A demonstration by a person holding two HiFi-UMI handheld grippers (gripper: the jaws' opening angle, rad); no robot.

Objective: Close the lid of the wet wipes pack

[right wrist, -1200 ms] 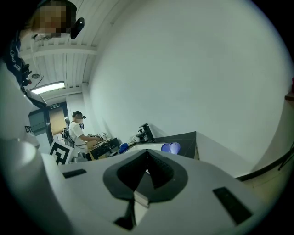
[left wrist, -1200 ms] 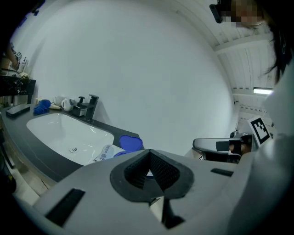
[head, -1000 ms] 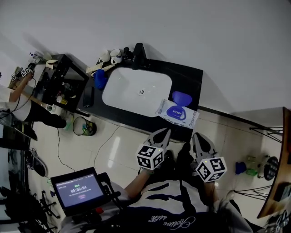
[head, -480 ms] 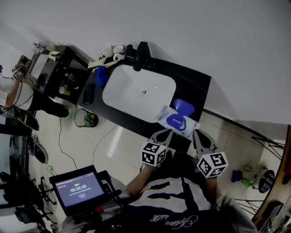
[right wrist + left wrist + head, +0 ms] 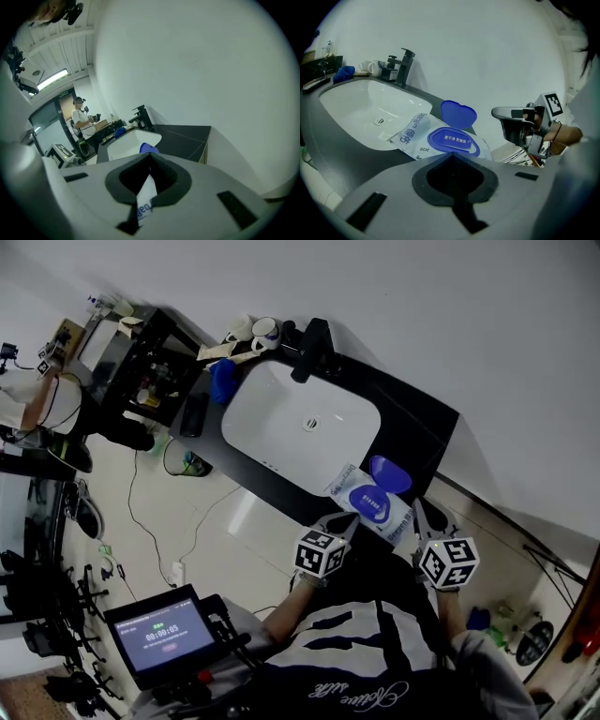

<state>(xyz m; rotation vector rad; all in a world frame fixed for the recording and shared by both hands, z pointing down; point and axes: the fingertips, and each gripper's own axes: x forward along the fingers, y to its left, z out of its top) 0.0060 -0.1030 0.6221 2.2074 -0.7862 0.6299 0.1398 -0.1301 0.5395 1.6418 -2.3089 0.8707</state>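
The white pack (image 5: 366,502) lies on the black table (image 5: 417,427) by the sink (image 5: 281,418), blue lid (image 5: 390,474) standing open. Right gripper (image 5: 424,517) pinches its edge; left gripper (image 5: 343,519) hovers beside it, jaws together

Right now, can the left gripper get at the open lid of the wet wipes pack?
Probably yes. The blue lid stands open just ahead of the left gripper, with nothing between them. The right gripper pinches the end of the wet wipes pack, off to the side.
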